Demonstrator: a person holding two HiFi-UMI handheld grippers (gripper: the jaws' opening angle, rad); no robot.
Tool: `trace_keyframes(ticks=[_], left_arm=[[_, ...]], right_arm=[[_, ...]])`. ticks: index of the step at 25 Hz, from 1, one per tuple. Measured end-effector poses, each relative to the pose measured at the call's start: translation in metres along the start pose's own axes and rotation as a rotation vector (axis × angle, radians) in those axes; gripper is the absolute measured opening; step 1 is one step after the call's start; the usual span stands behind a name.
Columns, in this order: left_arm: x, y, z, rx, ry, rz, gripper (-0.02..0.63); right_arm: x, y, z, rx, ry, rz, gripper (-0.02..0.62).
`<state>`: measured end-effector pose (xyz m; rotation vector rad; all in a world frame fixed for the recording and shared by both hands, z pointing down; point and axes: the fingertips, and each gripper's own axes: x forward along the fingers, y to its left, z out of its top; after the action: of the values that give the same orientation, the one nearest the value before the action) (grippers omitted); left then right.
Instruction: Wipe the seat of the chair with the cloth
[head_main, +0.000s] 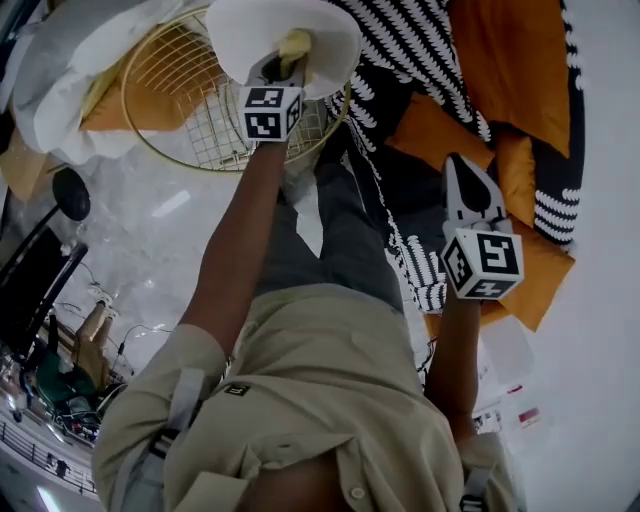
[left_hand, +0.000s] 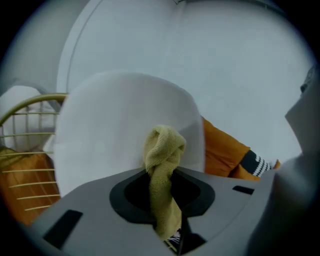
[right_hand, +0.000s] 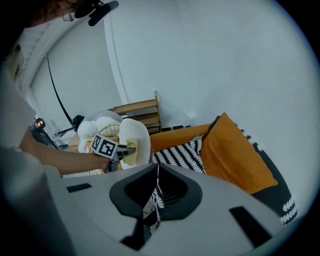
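Up at the top centre of the head view, the left gripper (head_main: 288, 68) reaches to a white chair (head_main: 330, 35) with a smooth, rounded shell. Its jaws are clenched on a yellow cloth (head_main: 296, 43). In the left gripper view the cloth (left_hand: 162, 160) runs up between the jaws as a twisted bunch, and its knotted end stands in front of the chair (left_hand: 115, 130), which fills the middle of the frame. From the right gripper view, at middle left, the cloth (right_hand: 131, 149) lies flat against the chair's white face (right_hand: 140, 131), with the left gripper (right_hand: 121, 149) behind it.

A gold wire basket (head_main: 190, 95) sits just beside the chair at the upper left of the head view, with white fabric (head_main: 70, 70) draped over its far edge.

The right gripper (head_main: 463, 182) hangs at the middle right of the head view, well apart from the chair, over orange cushions (head_main: 510, 60) and a black-and-white striped cushion (head_main: 415, 40). Its own view shows the jaws (right_hand: 157, 175) pressed together along a thin seam, holding nothing. Beyond them lie the striped cushion (right_hand: 177, 154) and a large orange cushion (right_hand: 232, 150), and a wooden frame (right_hand: 142, 111) stands against the pale wall at upper centre.
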<state>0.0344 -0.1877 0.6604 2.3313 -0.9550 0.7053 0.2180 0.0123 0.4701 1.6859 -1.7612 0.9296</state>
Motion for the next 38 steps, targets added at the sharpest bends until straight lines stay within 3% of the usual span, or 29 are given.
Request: trace_keyframes(ticks=[2, 5, 11, 13, 20, 22, 25, 29, 32, 35, 38], left_arm=[[0.016, -0.056, -0.010, 0.023, 0.028, -0.102, 0.092], [0.023, -0.095, -0.015, 0.019, 0.039, -0.164, 0.092], [0.017, -0.077, -0.015, 0.081, 0.035, -0.187, 0.092], [0.010, -0.043, -0.015, 0.081, 0.030, -0.135, 0.092], [-0.046, 0.158, -0.002, -0.035, 0.003, 0.221, 0.089], [-0.060, 0.184, 0.009, -0.019, -0.007, 0.267, 0.087], [-0.064, 0.190, 0.017, 0.001, -0.021, 0.271, 0.087], [-0.055, 0.172, 0.012, -0.007, -0.024, 0.252, 0.087], [-0.035, 0.127, 0.002, -0.013, -0.009, 0.184, 0.087], [-0.006, 0.044, -0.018, 0.002, 0.032, 0.039, 0.087], [0.020, -0.060, -0.043, 0.085, 0.095, -0.148, 0.087]], right_arm=[[0.000, -0.003, -0.001, 0.001, 0.002, -0.003, 0.026], [0.000, -0.007, -0.004, 0.005, 0.007, -0.009, 0.025], [0.007, -0.002, -0.003, 0.004, 0.003, 0.006, 0.026], [0.008, 0.001, -0.001, 0.002, 0.001, 0.011, 0.026], [0.011, 0.003, -0.004, 0.000, 0.017, 0.015, 0.026], [0.013, 0.005, -0.004, 0.000, 0.018, 0.018, 0.026], [0.015, 0.008, -0.004, -0.002, 0.019, 0.024, 0.026], [0.012, 0.005, -0.007, 0.001, 0.017, 0.018, 0.026], [0.011, -0.002, -0.011, 0.012, 0.018, 0.007, 0.025], [0.011, -0.005, -0.017, 0.023, 0.021, 0.005, 0.025], [0.008, -0.007, -0.019, 0.026, 0.024, 0.000, 0.026]])
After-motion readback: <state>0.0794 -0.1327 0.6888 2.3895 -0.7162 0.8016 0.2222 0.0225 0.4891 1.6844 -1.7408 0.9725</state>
